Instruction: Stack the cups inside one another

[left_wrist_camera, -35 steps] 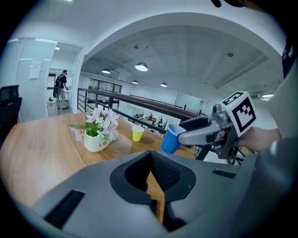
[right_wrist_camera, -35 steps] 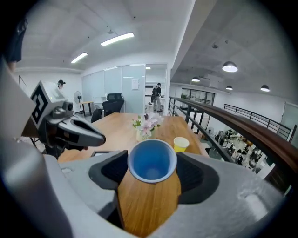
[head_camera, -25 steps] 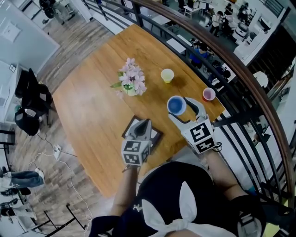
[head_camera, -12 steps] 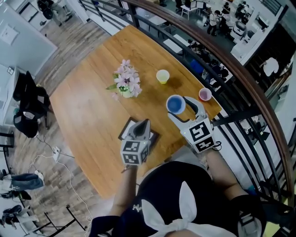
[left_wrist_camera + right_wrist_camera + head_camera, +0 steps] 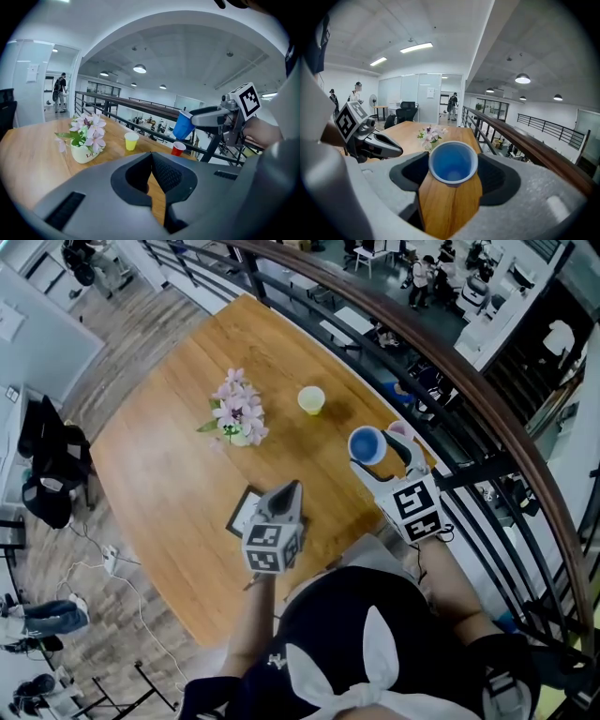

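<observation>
Showing, in the head view, a wooden table (image 5: 169, 456) running from upper centre to lower left, edged at right by a dark railing (image 5: 473, 472). Below centre: the left gripper (image 5: 293, 489), jaws together on nothing, poised over a dark flat tray (image 5: 244, 512) lying on the table. Right of centre: the right gripper (image 5: 378, 444), jaws clamped on the sides of a blue cup (image 5: 366, 443), open end upward, held clear of the tabletop. Left of centre, standing upright: a white pot of pink flowers (image 5: 234, 418). Right of the pot and apart from it: a yellow cup (image 5: 312, 399), upright on the wood. In the left gripper view, lower right of centre, below the tilted blue cup: a red cup (image 5: 178, 148), upright near the table's railing edge.
</observation>
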Demonstrator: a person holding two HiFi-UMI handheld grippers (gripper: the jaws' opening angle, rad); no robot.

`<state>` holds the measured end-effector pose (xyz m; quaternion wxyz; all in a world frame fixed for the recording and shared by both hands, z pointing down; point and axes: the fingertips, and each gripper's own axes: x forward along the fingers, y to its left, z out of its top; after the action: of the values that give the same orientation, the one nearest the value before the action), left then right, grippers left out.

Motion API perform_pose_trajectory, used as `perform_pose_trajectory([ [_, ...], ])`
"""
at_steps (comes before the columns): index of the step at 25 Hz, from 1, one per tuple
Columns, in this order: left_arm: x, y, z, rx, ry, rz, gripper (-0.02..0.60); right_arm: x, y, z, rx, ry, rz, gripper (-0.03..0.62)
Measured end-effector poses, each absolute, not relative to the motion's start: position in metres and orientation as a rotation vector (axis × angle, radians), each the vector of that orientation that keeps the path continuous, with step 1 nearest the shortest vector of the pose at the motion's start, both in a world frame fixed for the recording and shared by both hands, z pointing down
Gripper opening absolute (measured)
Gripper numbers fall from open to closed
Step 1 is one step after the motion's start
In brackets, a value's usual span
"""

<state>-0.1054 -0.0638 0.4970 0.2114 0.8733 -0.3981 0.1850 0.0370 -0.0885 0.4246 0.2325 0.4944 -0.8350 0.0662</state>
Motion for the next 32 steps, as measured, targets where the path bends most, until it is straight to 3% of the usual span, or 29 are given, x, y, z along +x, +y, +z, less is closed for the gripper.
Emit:
perform_pose_trajectory([
  [14,-0.080,-0.078,0.503,2.392,-1.134,0.522,0.017,0.142,-0.119,0.433,1.510,-2.172,0.210,0.322],
  [32,-0.052,-0.095,0.517,2.345,-1.185,0.488,0.017,0.175,-0.136,0.485,1.414,-2.152,0.323,0.323],
])
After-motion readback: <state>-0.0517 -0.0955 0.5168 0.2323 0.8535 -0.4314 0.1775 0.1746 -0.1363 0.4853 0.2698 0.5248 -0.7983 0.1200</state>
